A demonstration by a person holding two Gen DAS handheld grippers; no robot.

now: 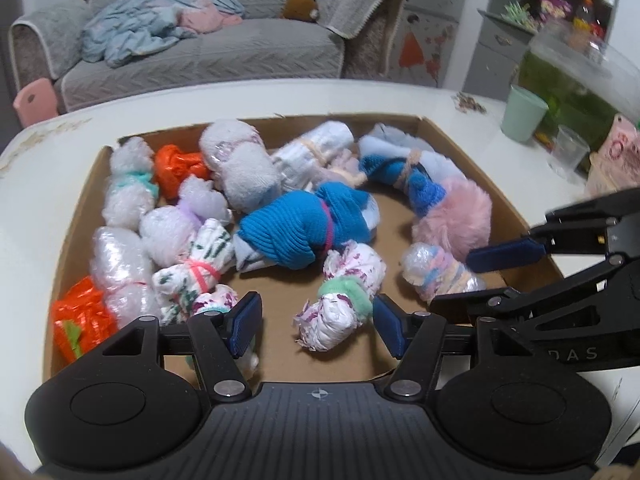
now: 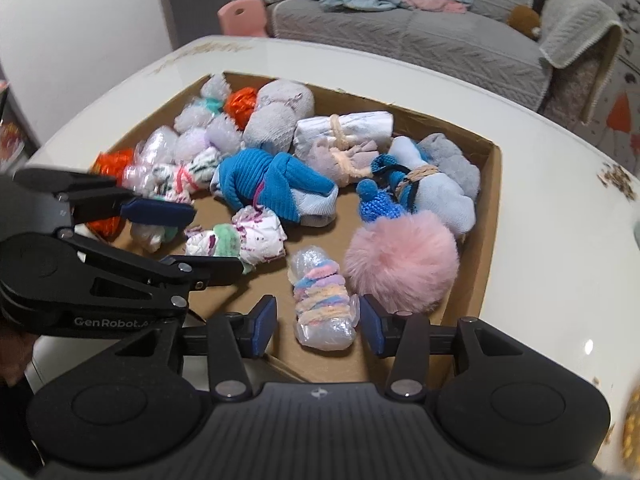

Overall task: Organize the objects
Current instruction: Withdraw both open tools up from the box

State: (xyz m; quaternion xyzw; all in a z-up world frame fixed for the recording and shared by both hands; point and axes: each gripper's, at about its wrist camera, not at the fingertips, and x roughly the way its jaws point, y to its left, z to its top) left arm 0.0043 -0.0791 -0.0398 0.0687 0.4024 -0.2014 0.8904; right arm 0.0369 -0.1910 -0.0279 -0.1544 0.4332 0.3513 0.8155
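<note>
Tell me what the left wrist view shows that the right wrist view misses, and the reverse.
Only the left wrist view shows the mint green plastic cup, the clear plastic cup and the green-water fish tank to the right of the box. Only the right wrist view shows the white wall to the left of the table. Both show the brown cardboard box of tied bundles, the fluffy pink pompom, the grey sofa, and both claws open, each seen from the other: left claw, right claw.

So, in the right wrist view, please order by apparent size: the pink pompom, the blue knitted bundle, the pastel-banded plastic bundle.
1. Blue knitted bundle and pink pompom: look alike; the pompom lies nearer the camera, so unsure.
2. Pastel-banded plastic bundle: smallest.
</note>
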